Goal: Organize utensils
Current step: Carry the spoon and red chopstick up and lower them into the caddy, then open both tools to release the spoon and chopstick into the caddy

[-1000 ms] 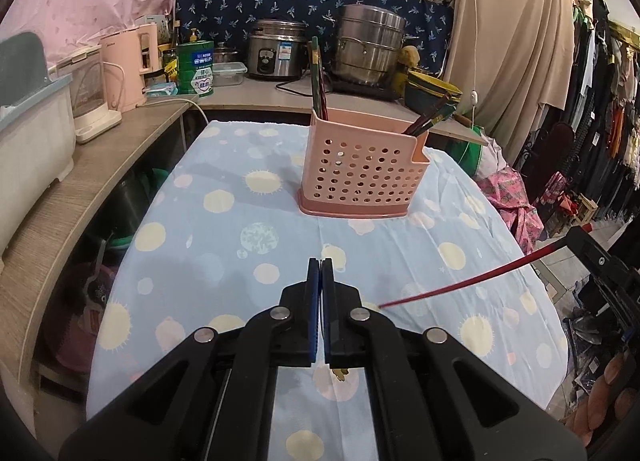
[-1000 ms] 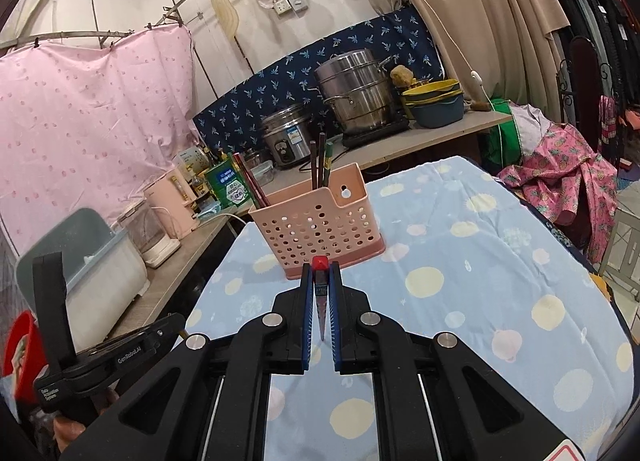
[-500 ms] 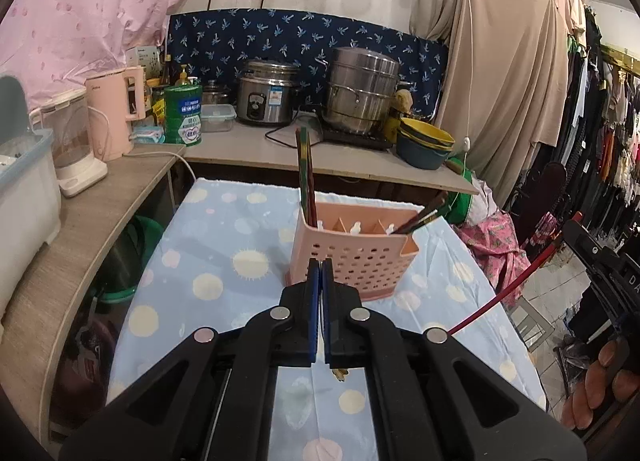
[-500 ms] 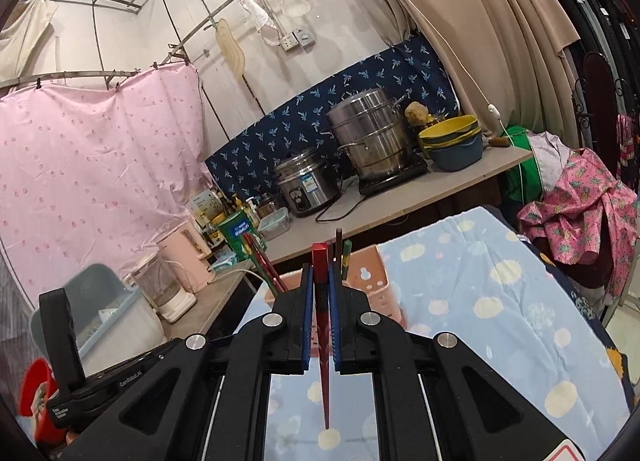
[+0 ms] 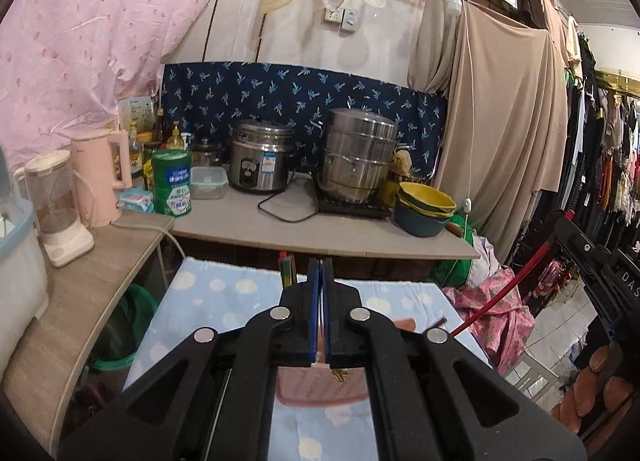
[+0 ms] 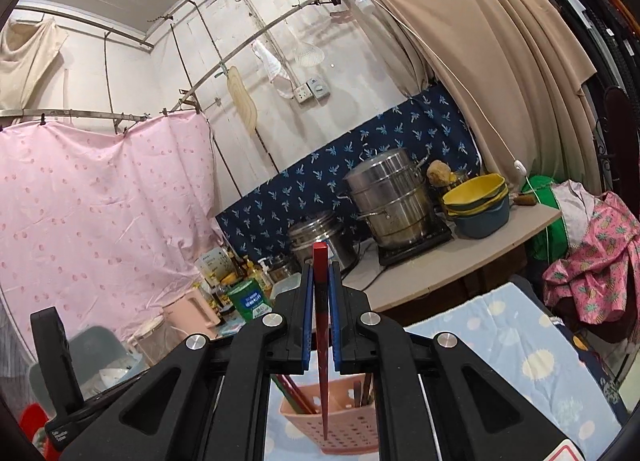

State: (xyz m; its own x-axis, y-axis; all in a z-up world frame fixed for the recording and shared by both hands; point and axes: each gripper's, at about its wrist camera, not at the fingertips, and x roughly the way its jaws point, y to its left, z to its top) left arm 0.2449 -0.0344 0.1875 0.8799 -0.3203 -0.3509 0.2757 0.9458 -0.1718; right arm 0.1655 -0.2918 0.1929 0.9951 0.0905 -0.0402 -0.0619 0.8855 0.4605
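My right gripper [image 6: 321, 273] is shut on a red chopstick [image 6: 322, 345] that hangs tip down over the pink perforated utensil basket [image 6: 340, 431]. The basket stands on the blue spotted tablecloth [image 6: 520, 345] and holds several dark and red-green chopsticks [image 6: 294, 395]. In the left wrist view the same red chopstick [image 5: 504, 293] slants at the right, below the right gripper body [image 5: 592, 257]. My left gripper [image 5: 320, 273] is shut and empty, above the basket [image 5: 320, 385], which is mostly hidden behind its fingers.
A counter [image 5: 320, 233] behind the table carries a rice cooker [image 5: 262, 165], a steel steamer pot [image 5: 360, 157], stacked bowls [image 5: 426, 207], a green tin [image 5: 173, 181] and a pink kettle [image 5: 104, 177]. Clothes hang at the right [image 5: 600, 165].
Both grippers have risen and tilted up, so the basket has dropped low in both views. The red chopstick's tip now hangs over the basket.
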